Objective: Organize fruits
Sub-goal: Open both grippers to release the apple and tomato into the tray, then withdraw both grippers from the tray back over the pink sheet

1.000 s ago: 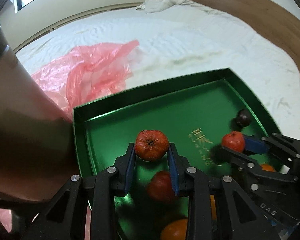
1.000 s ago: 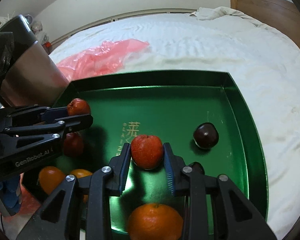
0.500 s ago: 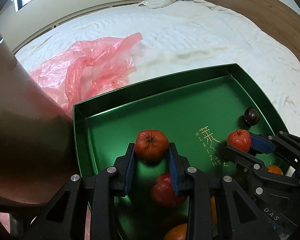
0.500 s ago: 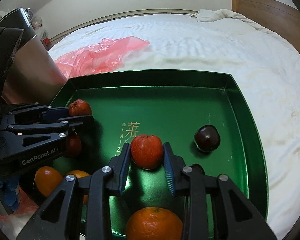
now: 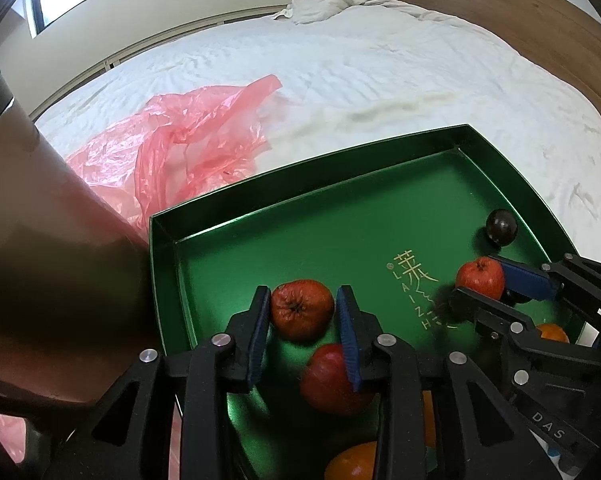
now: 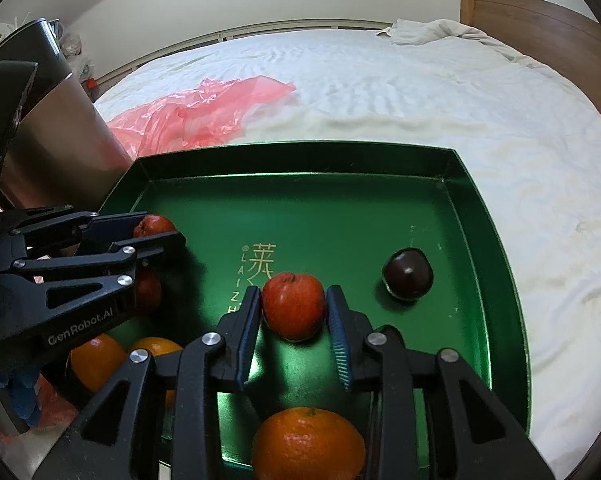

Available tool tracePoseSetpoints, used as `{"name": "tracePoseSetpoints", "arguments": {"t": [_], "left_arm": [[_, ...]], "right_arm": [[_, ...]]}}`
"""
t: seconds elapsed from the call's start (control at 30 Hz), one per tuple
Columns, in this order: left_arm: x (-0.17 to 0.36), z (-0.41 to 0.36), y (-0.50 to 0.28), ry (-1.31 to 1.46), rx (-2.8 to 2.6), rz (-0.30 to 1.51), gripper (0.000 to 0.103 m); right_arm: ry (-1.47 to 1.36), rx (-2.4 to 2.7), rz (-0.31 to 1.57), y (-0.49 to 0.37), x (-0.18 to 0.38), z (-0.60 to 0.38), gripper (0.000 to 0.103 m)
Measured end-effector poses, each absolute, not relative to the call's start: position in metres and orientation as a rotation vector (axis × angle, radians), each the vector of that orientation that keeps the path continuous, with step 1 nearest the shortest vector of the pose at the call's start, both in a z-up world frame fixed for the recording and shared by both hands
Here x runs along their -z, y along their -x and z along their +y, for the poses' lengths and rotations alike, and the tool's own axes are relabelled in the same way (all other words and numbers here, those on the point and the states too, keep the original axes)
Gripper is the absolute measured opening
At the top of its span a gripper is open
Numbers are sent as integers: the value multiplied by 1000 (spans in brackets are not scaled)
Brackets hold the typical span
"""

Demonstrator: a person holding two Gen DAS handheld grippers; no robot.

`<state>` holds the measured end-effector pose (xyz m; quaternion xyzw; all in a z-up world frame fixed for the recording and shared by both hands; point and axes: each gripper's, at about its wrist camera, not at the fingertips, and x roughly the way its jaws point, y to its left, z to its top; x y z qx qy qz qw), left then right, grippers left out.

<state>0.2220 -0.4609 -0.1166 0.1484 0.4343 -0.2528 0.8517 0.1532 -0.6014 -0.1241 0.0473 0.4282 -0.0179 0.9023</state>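
White-sheeted bed [image 5: 380,80] carries a green tray [image 5: 300,184], with a crumpled pink plastic bag [image 5: 172,148] just beyond the tray's far left corner. Left gripper [image 5: 302,312] sits over the tray's near left part, jaws just easing apart around a wrinkled red fruit [image 5: 300,314] with slight gaps at both pads; right gripper [image 6: 292,312] at tray centre, jaws likewise just spreading, a smooth red fruit [image 6: 294,306] loose between them. A dark plum [image 6: 407,274] lies toward the tray's right wall, an orange [image 6: 308,444] at its near edge.
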Motion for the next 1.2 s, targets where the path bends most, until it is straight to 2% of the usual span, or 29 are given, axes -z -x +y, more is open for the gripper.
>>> {"name": "tracePoseSetpoints", "arguments": {"t": [0.03, 0.1, 0.23, 0.57, 0.8, 0.9, 1.2], "left_arm": [[116, -461, -222, -311, 530, 912, 36], [114, -461, -220, -311, 525, 902, 39], [105, -462, -213, -315, 527, 875, 46], [82, -463, -190, -302, 550, 831, 51], [59, -458, -162, -286, 570, 785, 56], [50, -452, -150, -274, 577, 767, 63], [32, -433, -122, -264, 589, 744, 65]], "right_arm": [[-97, 38, 883, -152, 123, -602, 50], [-93, 40, 878, -151, 120, -601, 55], [-92, 43, 868, -148, 114, -601, 57], [-103, 57, 837, -127, 94, -598, 59], [-103, 79, 811, -103, 75, -600, 69], [-101, 87, 807, -92, 68, -600, 72], [-84, 102, 800, -67, 51, -590, 73]]}}
